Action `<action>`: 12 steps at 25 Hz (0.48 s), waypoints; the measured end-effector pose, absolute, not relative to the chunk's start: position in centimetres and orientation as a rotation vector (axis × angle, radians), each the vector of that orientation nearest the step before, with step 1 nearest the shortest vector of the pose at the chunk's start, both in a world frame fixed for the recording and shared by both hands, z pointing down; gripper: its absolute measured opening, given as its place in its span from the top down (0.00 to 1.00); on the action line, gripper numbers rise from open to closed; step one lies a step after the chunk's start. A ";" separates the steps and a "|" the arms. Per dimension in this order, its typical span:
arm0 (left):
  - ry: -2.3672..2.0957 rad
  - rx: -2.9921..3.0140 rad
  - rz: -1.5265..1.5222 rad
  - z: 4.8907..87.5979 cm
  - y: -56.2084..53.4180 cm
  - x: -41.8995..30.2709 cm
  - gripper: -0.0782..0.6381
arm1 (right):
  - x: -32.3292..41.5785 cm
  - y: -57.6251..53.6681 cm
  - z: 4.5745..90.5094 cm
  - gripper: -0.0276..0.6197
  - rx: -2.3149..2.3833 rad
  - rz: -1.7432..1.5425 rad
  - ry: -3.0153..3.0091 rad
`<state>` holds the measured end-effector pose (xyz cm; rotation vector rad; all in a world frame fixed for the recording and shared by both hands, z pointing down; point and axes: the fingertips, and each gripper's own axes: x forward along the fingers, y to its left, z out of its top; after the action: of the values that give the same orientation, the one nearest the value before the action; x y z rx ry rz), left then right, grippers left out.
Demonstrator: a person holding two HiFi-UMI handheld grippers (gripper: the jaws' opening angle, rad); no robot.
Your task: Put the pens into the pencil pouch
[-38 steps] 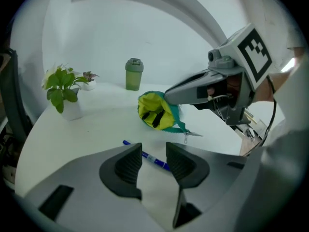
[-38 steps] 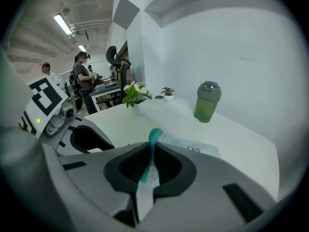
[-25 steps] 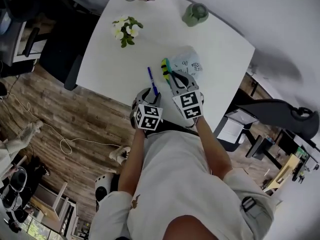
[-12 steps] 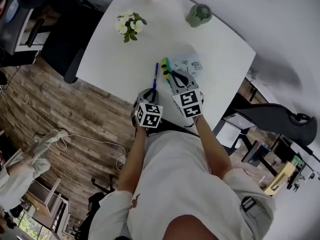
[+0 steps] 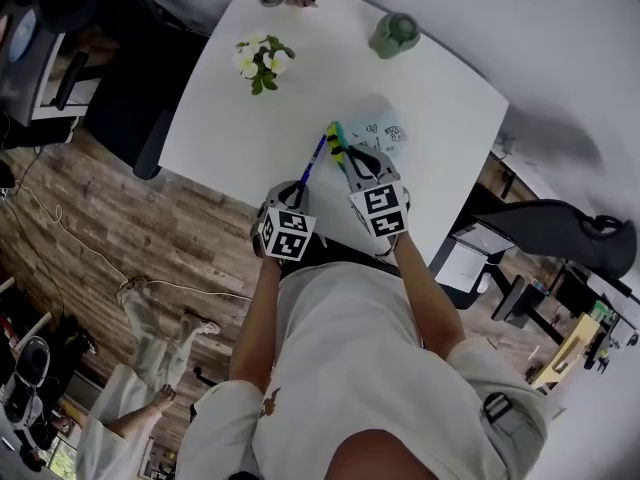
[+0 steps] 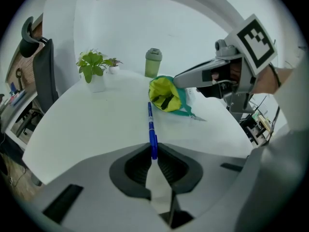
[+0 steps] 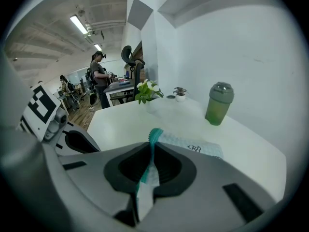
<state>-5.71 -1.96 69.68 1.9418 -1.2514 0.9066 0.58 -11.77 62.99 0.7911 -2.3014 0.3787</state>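
**Pen gripped, pointing at the pouch mouth**

The blue pen (image 6: pixel 151 124) is clamped by its near end in the left gripper (image 6: pixel 154 152), whose jaws have just been closing. Its far tip is near the pencil pouch (image 6: pixel 166 94) on the white table (image 6: pixel 87 129). The right gripper (image 7: pixel 150 148) pinches the pouch's teal edge.

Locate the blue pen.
In the left gripper view, the blue pen is clamped in the left gripper, pointing at the pencil pouch held by the right gripper.
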 end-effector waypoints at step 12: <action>-1.012 2.160 0.942 66.6 -1.7 -8.6 0.85 | 0.4 -12.4 62.9 0.91 0.846 0.401 -2.270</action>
<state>-8.56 -1.66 66.63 2.1598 -1.0117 0.9425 0.40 -12.44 62.88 0.8456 -2.2701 0.4008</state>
